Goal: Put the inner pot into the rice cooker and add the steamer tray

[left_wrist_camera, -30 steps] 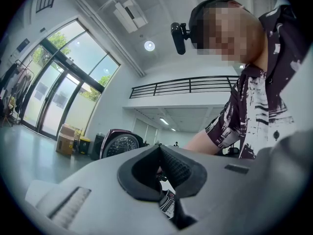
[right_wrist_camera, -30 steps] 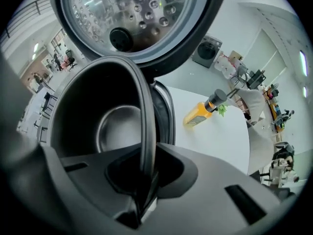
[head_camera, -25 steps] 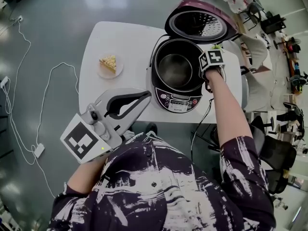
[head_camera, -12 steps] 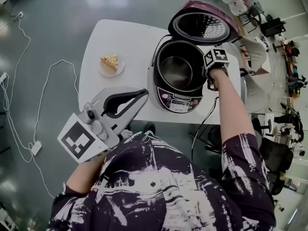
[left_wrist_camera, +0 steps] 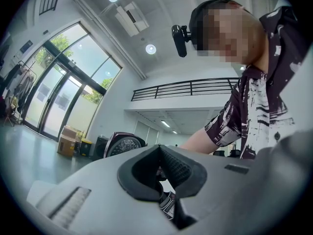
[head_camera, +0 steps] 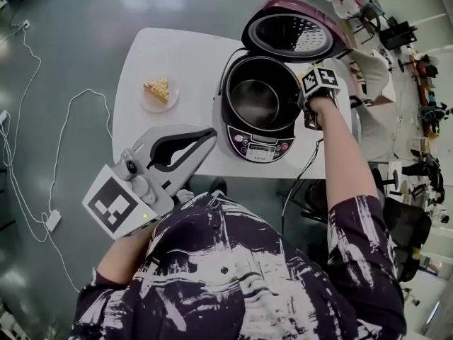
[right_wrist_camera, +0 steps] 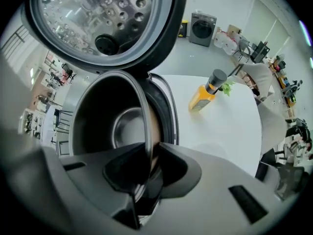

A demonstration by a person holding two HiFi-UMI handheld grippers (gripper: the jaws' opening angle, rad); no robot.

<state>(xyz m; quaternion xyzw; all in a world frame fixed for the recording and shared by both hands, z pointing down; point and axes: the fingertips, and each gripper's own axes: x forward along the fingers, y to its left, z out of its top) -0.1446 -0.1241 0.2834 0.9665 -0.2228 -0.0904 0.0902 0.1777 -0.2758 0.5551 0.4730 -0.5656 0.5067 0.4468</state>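
Right gripper (right_wrist_camera: 149,148) points down over right side of rice cooker (head_camera: 258,147), jaws astride the thin rim of the inner pot (right_wrist_camera: 124,126); jaws have just been opening, grip loosened, small gap showing beside the rim. Inner pot sits inside cooker body, bare metal bottom visible, nothing in it. Cooker lid (head_camera: 290,35) stands open behind. Left gripper (head_camera: 209,134) clenched on nothing, held near person's torso off the table's near edge, well apart from cooker. Cooker on white table (head_camera: 177,55); plate (head_camera: 148,103) with cake slice to cooker's left, orange bottle (right_wrist_camera: 203,96) lying on table beyond cooker.
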